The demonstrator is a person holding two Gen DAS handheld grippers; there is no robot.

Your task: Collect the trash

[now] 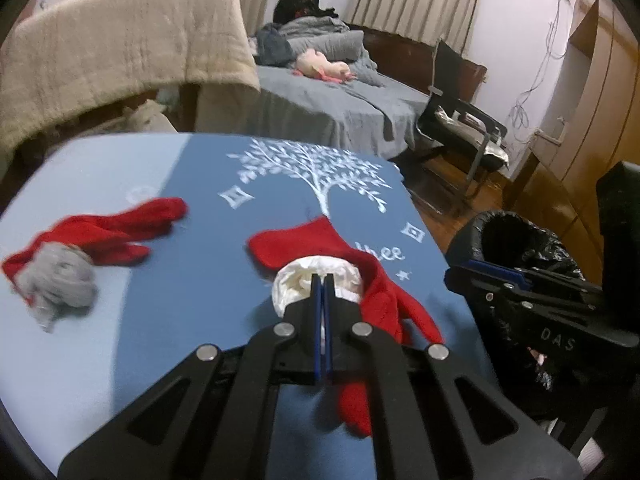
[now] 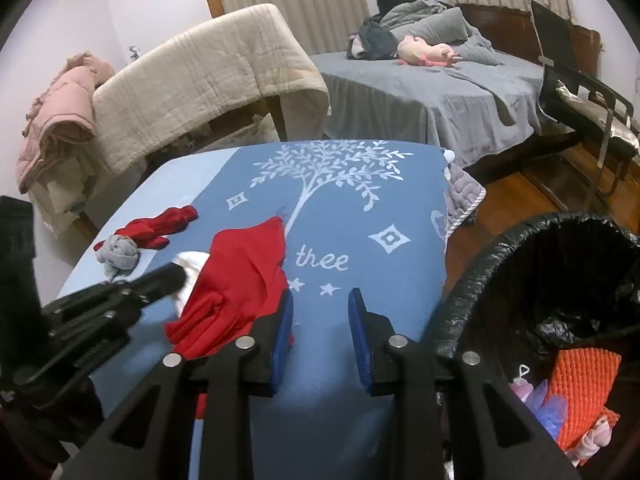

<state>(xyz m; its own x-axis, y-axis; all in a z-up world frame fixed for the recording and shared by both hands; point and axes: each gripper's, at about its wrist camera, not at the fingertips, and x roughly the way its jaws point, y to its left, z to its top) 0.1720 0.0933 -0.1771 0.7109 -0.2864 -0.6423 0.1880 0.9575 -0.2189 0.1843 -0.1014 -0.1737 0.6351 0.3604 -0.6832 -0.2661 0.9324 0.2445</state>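
On the blue tree-print tablecloth (image 1: pixel 192 344) a white crumpled wad (image 1: pixel 294 282) lies against a red glove (image 1: pixel 316 240). My left gripper (image 1: pixel 322 278) is shut on the white wad, its blue pads pinched together in it. From the right wrist view the left gripper (image 2: pixel 176 276) reaches the white wad (image 2: pixel 192 264) beside the red glove (image 2: pixel 240 280). A second red glove (image 1: pixel 120 228) and a grey wad (image 1: pixel 56 278) lie further left. My right gripper (image 2: pixel 320 300) stands open over bare cloth, next to the black-lined trash bin (image 2: pixel 472 300).
The bin (image 1: pixel 516 236) stands off the table's right edge and holds orange netting (image 2: pixel 580 388) and other scraps. Beyond the table are a beige quilt (image 2: pixel 208 80) over a rack, a grey bed (image 2: pixel 432 92), a black chair (image 2: pixel 580 96) and wooden floor.
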